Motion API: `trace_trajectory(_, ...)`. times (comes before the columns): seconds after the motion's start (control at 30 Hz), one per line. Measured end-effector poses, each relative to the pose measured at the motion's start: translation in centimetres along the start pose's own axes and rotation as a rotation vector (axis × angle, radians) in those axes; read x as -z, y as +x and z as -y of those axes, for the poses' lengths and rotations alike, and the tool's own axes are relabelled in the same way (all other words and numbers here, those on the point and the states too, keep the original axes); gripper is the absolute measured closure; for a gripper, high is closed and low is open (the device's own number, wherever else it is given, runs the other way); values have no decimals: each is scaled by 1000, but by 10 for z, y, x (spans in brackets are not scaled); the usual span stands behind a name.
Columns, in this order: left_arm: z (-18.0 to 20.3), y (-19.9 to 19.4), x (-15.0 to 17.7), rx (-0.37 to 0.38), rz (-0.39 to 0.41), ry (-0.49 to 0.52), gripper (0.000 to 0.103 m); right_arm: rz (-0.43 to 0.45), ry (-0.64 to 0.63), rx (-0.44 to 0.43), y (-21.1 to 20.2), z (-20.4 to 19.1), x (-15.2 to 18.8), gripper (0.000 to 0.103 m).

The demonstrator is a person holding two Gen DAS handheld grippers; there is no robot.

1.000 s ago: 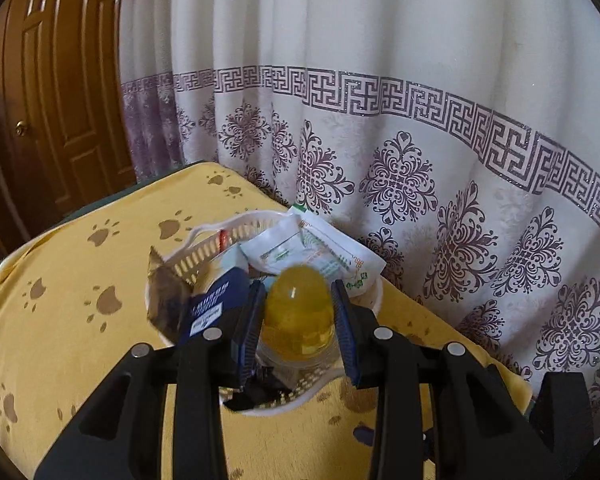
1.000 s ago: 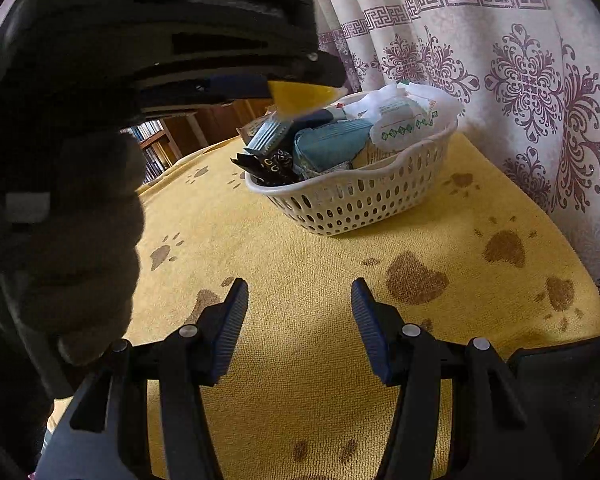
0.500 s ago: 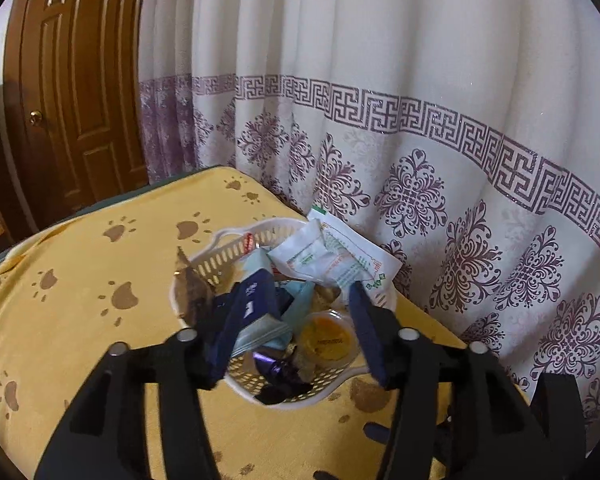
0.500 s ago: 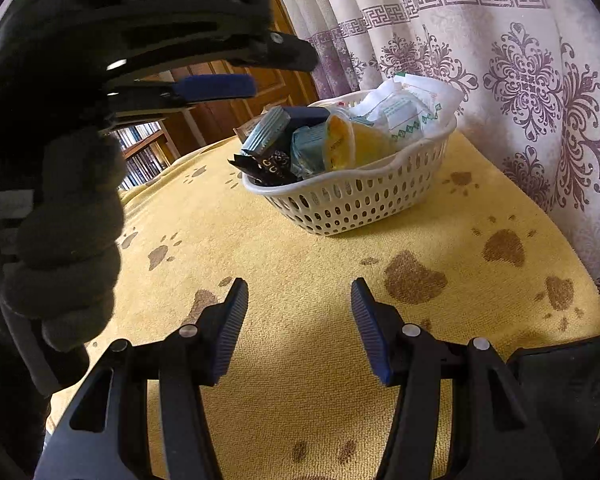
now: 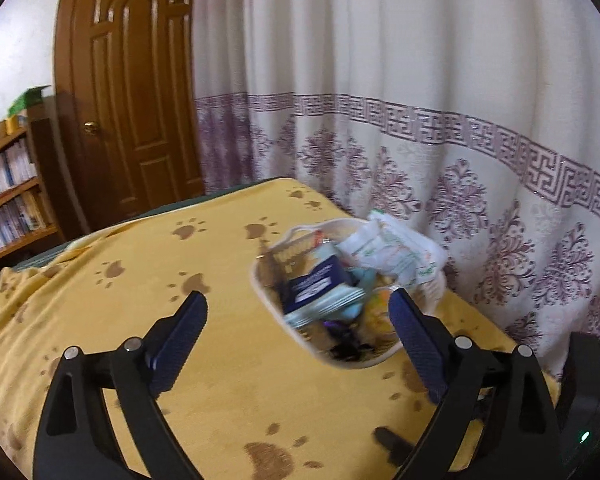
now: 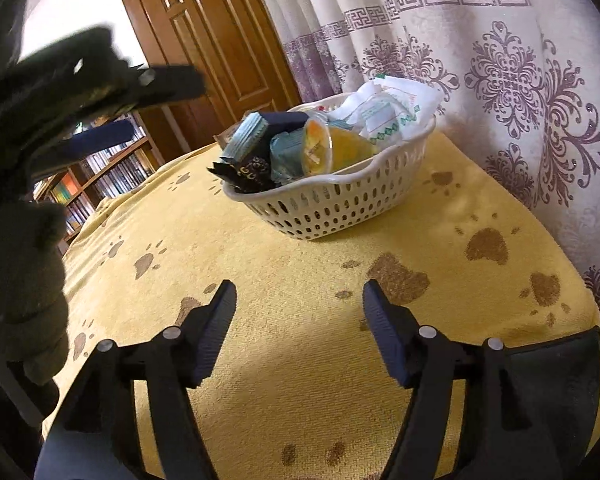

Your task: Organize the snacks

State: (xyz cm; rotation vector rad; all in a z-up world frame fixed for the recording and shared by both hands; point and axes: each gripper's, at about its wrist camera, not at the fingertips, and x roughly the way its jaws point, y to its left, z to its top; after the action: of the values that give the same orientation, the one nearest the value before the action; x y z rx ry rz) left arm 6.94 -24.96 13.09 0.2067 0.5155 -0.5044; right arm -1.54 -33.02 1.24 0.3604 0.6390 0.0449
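Observation:
A white perforated basket (image 6: 332, 208) (image 5: 260, 280) stands on the yellow paw-print cloth near the curtain, full of snacks. A yellow jelly cup (image 6: 340, 150) (image 5: 376, 308) lies on its side in it, beside a white packet (image 6: 392, 108), a dark blue box (image 5: 320, 284) and a black packet (image 6: 248, 172). My left gripper (image 5: 296, 304) (image 6: 166, 104) hovers short of the basket, jaws opening wide, nothing between them. My right gripper (image 6: 300, 296) sits low over the cloth in front of the basket, jaws opening, also holding nothing.
A patterned curtain (image 5: 420, 120) hangs right behind the basket along the cloth's far edge. A brown door (image 5: 132, 100) and a bookshelf (image 5: 8, 200) stand at the left. A gloved hand (image 6: 28, 280) holds the left gripper. Bare yellow cloth (image 6: 300, 400) lies in front of the basket.
The left gripper opened and let the yellow jelly cup drop into the basket, then drew back and to the left. The right gripper's jaws spread a little wider; it stayed in place.

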Motion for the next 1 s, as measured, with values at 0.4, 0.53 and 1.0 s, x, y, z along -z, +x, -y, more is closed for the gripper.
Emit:
trace_trajectory(0.4, -20, -21, 18, -87, 36, -15, 11, 11, -6, 73, -7, -3, -5, 35)
trace_trajectory(0.53, -24, -27, 22, -105, 50, -24, 11, 35, -19, 92, -15, -6, -9, 26)
trace_trajectory(1.0, -39, -37, 39, -135, 67, -61, 10, 107, -35, 168, -34, -11, -26, 8)
